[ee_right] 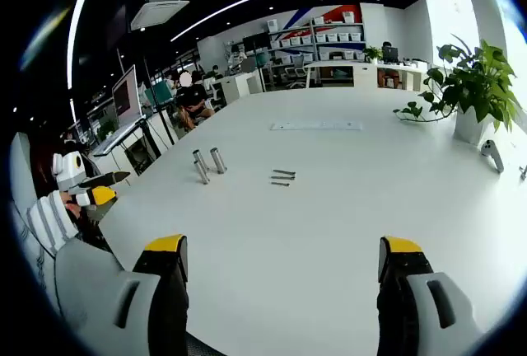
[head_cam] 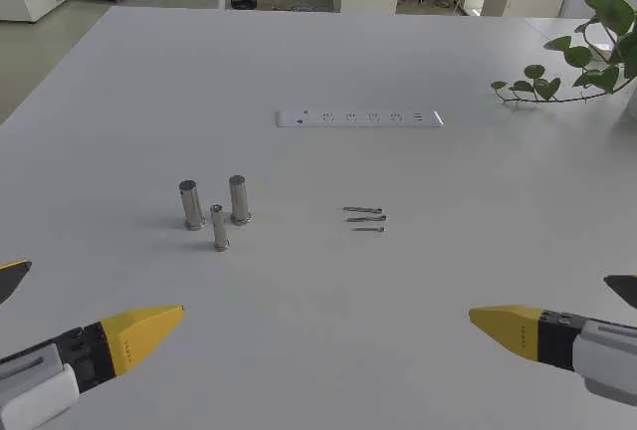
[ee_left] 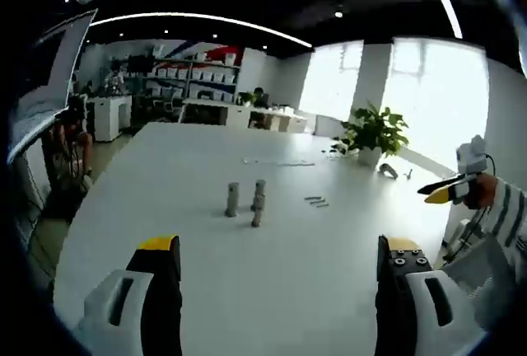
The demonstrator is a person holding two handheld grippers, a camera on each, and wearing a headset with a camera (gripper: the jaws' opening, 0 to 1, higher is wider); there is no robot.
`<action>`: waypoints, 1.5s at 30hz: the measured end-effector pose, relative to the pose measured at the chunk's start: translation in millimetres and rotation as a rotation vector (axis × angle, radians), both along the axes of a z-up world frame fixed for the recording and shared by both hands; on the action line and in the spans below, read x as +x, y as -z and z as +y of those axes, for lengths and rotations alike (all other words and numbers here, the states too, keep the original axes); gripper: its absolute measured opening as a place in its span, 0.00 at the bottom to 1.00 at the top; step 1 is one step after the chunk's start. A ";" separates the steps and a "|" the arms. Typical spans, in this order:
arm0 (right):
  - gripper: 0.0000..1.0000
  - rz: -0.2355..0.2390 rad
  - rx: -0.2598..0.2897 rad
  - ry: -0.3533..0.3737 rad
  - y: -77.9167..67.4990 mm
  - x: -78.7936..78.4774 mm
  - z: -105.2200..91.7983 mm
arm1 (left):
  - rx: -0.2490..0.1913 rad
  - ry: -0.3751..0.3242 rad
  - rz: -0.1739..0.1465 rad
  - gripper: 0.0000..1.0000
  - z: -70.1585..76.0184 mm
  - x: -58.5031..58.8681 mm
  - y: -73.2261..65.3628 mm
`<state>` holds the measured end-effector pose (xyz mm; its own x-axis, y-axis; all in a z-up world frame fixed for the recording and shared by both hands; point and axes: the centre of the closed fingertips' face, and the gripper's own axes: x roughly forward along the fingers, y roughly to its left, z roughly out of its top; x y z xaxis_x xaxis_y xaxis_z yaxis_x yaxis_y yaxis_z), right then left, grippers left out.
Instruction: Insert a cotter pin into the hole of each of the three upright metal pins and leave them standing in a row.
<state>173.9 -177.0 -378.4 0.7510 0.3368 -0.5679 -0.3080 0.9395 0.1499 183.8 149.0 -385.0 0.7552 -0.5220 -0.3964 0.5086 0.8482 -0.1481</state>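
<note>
A wide white bench stretches out, a white power strip lying flat near its middle. At the far right corner, a leafy green plant trails a vine across the surface.

Three views over one white table, all looking toward its far side.
Head view: high, angled forward and down, metal pins left of center, cotter pins center. Left gripper view: low, near table level, metal pins dead center. Right gripper view: low, metal pins upper left, a bit further off. All three share the power strip and plant.
</note>
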 end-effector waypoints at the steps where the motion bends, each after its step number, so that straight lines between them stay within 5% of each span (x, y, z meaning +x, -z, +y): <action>1: 0.94 0.002 -0.003 -0.001 0.5 -0.4 0.1 | 0.000 0.001 0.000 0.99 -0.2 -0.1 0.1; 17: 0.94 -0.005 -0.015 0.019 0.5 -18.7 -10.4 | 0.032 0.078 -0.012 0.99 -17.6 -0.2 0.6; 45: 0.94 0.021 -0.033 0.003 9.5 -17.3 -4.6 | 0.046 0.074 0.017 0.99 -11.9 -2.4 8.2</action>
